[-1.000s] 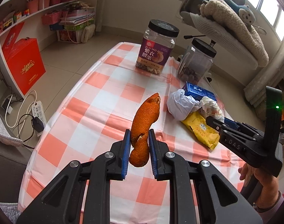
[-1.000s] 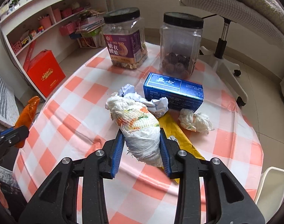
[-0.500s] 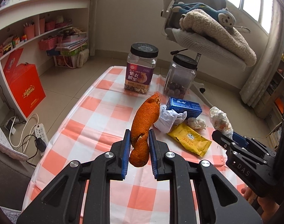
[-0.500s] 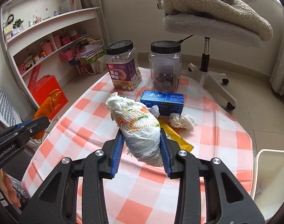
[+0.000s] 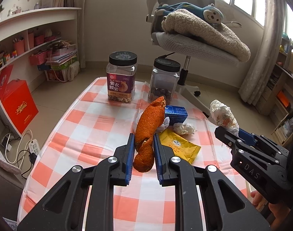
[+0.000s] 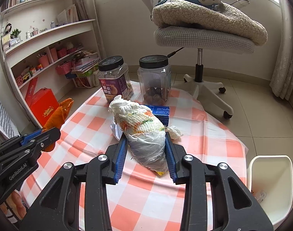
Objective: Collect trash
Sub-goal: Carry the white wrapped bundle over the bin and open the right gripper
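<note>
Clearly both loads are up: the left gripper pinches an orange peel between narrow jaws, and the right gripper clamps a wadded wrapper bundle. Beyond the jaws, a yellow packet and tissue wad remain on the table. Next, probably, carry both to the white bin right of the right jaws.

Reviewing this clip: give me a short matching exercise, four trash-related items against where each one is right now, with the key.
Items:
1. orange peel
2. wadded plastic bag
3. yellow wrapper
4. white bin

Places:
A. flat on the checked tablecloth
B. on the floor beside the table
C. clamped in the left gripper
D. clamped in the right gripper

Pairs: 1-C, 2-D, 3-A, 4-B
</note>
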{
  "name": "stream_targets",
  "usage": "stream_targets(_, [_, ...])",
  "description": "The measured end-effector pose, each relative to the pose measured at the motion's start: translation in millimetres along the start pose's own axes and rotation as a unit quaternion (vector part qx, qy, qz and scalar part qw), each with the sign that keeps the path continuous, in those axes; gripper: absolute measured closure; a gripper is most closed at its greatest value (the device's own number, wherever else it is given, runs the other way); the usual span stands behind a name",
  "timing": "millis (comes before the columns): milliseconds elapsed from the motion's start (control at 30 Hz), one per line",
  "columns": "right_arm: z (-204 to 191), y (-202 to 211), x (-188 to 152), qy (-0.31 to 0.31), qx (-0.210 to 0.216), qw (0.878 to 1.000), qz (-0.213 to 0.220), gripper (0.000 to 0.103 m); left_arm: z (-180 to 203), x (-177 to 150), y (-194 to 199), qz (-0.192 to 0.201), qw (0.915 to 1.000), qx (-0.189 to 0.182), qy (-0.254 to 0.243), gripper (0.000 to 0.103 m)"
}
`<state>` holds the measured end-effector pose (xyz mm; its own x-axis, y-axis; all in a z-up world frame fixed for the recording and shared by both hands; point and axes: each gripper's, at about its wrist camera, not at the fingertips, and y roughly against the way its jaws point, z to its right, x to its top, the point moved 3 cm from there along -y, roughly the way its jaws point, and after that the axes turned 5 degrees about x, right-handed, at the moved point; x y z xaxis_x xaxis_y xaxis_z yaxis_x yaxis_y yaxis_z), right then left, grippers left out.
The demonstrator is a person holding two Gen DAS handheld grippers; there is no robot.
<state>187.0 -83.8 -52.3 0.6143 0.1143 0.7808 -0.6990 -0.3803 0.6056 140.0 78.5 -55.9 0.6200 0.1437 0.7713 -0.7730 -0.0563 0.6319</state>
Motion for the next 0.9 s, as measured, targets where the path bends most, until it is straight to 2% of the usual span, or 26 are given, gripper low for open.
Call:
stream_targets(233, [20, 17, 0, -0.020, -0.011, 1.000, 0.009, 0.068, 20, -5, -2, -0.006, 0.9998, -0.016, -0.011, 0.083])
stream_targets(500, [50, 39, -4, -0.041, -0.032, 0.998, 0.018, 0.067, 48, -3, 4, 0.006, 0.9990, -0.040, -0.020, 0.082])
stream_targets(633, [65, 47, -10, -0.048, -0.045, 0.998, 0.016, 0.067, 67, -4, 5, 0.009, 0.9974, -0.058, -0.041, 0.084])
stream_targets(700, [71, 52, -13, -0.048, -0.052, 0.997, 0.016, 0.067, 75, -5, 5, 0.007, 0.9964, -0.068, -0.049, 0.090])
stream_targets(900, [92, 71, -16, -0.058, -0.072, 0.995, 0.029, 0.067, 92, -12, 3, -0.002, 0.9942, -0.089, -0.061, 0.091])
